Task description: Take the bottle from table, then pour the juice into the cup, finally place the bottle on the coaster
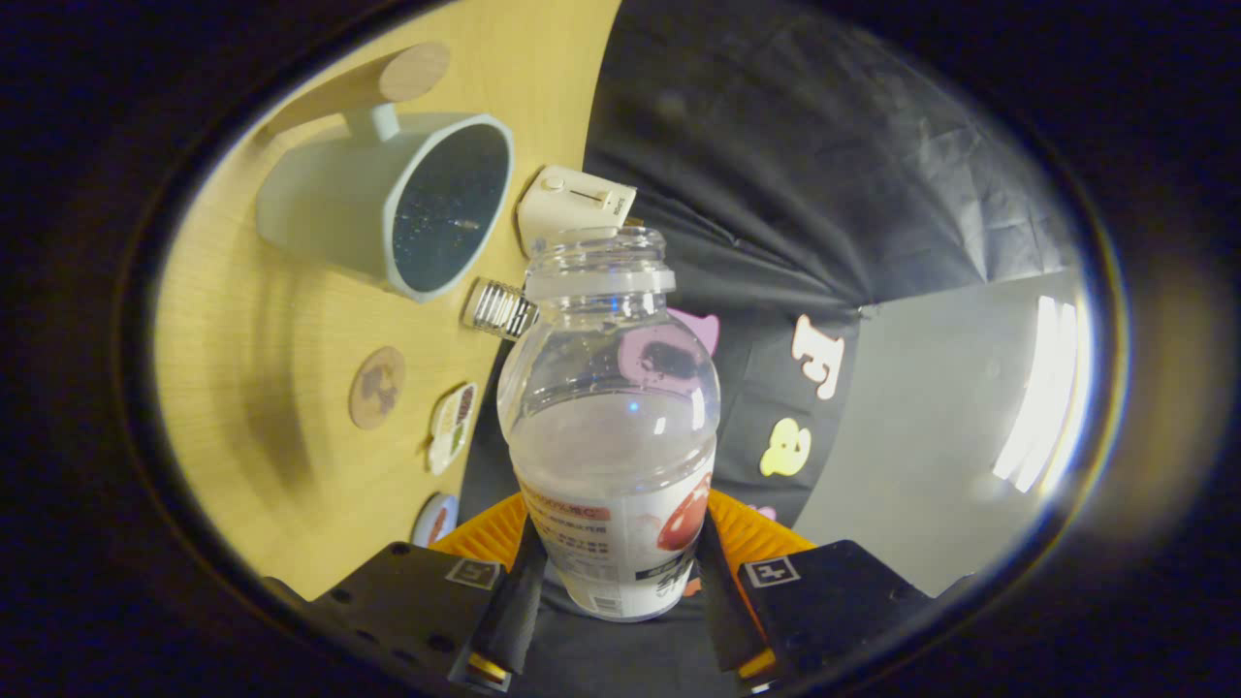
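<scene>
My gripper (pixel 615 572) is shut on the lower body of an uncapped clear bottle (pixel 611 407) that has a white label and a cloudy pale liquid in its lower half. The whole view is rolled, so the wooden table (pixel 281 417) stands steeply to the left. Beyond the bottle's mouth and to its left sits a pale blue-grey cup (pixel 388 208) with a dark inside and a wooden handle. A round wooden coaster (pixel 376 388) lies flat on the table, left of the bottle's shoulder. The bottle's mouth is apart from the cup.
A small white box-like device (pixel 574 206) sits near the table's far edge behind the bottle's mouth. A ribbed silvery cap-like piece (pixel 498 307) lies by the neck. Two printed coasters (pixel 451 427) (pixel 433 521) lie near the table edge. Black cloth wall rises on the right.
</scene>
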